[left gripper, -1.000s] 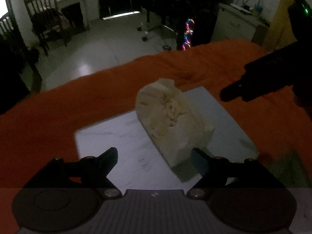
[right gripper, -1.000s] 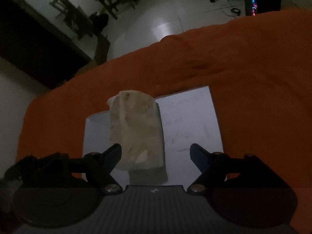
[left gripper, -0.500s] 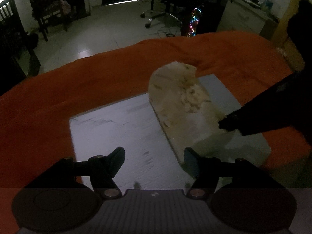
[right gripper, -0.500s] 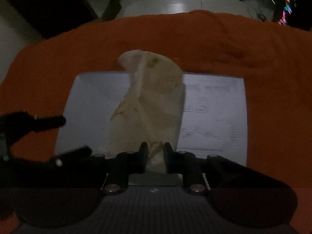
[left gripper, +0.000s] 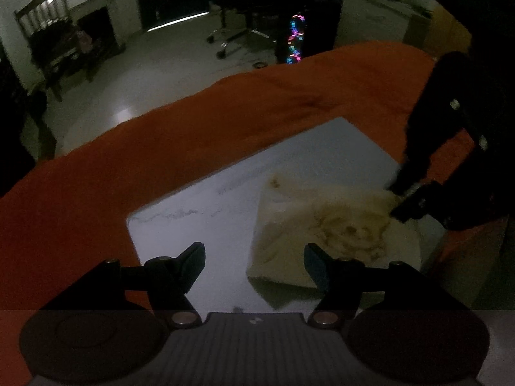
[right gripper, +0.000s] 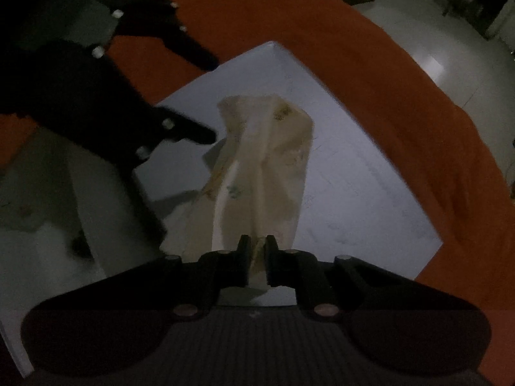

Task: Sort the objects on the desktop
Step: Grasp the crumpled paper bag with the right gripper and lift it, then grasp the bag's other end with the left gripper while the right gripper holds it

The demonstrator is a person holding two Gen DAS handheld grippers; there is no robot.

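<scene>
Right gripper (left gripper: 406,200) blurred, tissue pack (right gripper: 264,173) print perhaps illegible, paper (right gripper: 354,193) partly covered

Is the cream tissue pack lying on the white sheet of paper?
Yes, the left wrist view shows the tissue pack resting on the white paper, which lies on the orange cloth.

Wooden chair (left gripper: 51,29), office chair base (left gripper: 231,37), coloured lights (left gripper: 294,40) behind

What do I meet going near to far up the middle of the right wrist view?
Right gripper, its jaws opening slightly with the tissue between them → tissue → white sheet → orange cloth.
</scene>
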